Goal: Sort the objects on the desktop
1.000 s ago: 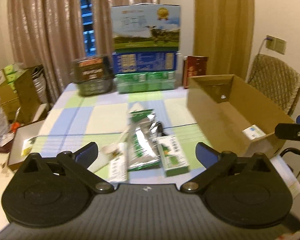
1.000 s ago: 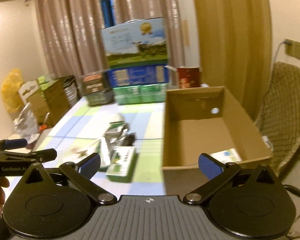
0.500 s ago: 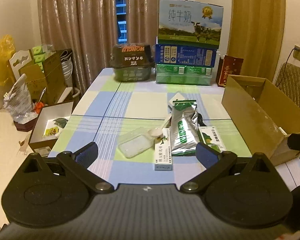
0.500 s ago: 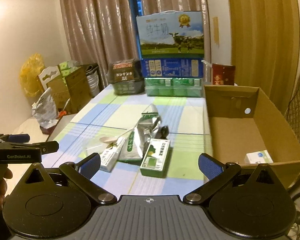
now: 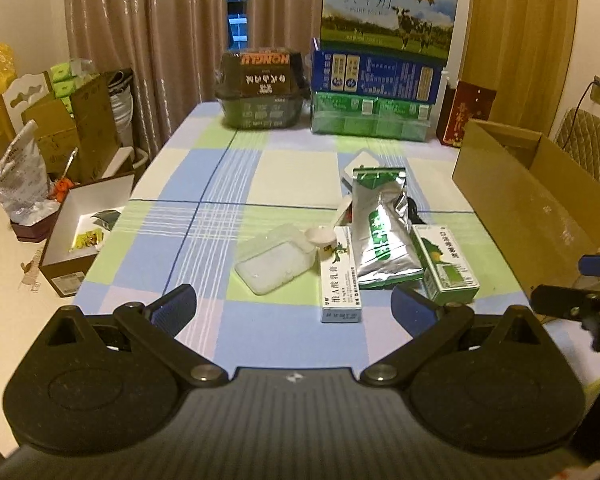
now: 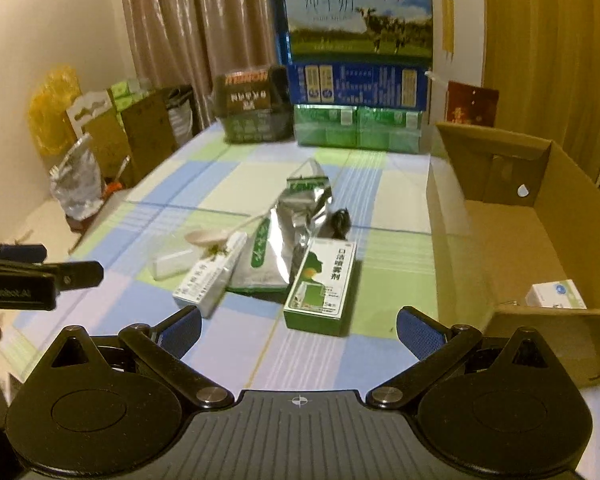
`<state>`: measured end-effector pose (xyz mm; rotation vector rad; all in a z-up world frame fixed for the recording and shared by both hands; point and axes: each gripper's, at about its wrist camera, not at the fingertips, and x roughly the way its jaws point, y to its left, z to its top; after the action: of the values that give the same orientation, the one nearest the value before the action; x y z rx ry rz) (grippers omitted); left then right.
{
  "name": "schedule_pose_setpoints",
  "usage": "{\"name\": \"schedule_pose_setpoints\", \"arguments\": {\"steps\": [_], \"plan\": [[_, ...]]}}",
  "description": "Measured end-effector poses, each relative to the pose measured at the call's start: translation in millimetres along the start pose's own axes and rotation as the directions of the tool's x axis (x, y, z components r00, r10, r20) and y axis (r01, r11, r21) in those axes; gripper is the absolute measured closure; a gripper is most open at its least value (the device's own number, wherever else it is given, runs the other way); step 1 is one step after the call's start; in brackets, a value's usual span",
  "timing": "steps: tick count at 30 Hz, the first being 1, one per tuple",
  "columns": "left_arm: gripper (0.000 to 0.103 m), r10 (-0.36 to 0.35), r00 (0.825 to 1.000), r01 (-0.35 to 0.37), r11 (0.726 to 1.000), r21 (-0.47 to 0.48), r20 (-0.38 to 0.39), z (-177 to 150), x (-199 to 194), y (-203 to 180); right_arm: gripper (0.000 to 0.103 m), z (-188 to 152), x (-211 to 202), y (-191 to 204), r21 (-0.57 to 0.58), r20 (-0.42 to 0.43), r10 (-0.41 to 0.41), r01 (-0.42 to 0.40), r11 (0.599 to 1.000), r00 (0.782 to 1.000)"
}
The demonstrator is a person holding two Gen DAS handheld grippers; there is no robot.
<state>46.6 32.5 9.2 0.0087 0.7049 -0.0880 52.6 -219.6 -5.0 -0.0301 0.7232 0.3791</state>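
Observation:
A cluster lies mid-table: a green and white box (image 5: 446, 264) (image 6: 322, 284), a long white carton (image 5: 339, 280) (image 6: 212, 278), a silver foil pouch (image 5: 384, 228) (image 6: 286, 240), a clear plastic case (image 5: 274, 264) (image 6: 174, 264), a white spoon (image 6: 212, 234) and a black item (image 6: 340, 222). An open cardboard box (image 5: 520, 208) (image 6: 512, 240) stands at the right and holds a small white box (image 6: 556, 294). My left gripper (image 5: 294, 306) is open and empty, short of the cluster. My right gripper (image 6: 298, 326) is open and empty, just short of the green box.
Stacked milk cartons (image 5: 380, 52) and a dark basket (image 5: 262, 92) stand at the table's far edge, with a red box (image 5: 466, 112) beside them. Boxes and bags (image 5: 72, 120) sit on the floor at the left. A chair (image 5: 592, 148) stands behind the cardboard box.
Both grippers have pulled back and swung left, so the cluster now shows ahead of them. Both stay open. The objects have not moved.

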Motion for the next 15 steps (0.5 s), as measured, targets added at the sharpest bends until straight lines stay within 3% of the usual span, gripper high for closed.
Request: {"name": "schedule_pose_setpoints", "arguments": {"steps": [8, 15], "plan": [[0.008, -0.057, 0.998, 0.058, 0.997, 0.041, -0.028, 2, 54, 0, 0.003, -4, 54, -7, -0.016, -0.036, -0.047, 0.046, 0.999, 0.998], [0.026, -0.121, 0.989, 0.124, 0.992, 0.032, -0.087, -8, 93, -2, 0.017, -7, 91, -17, 0.004, -0.090, -0.051, 0.052, 0.999, 0.995]]}}
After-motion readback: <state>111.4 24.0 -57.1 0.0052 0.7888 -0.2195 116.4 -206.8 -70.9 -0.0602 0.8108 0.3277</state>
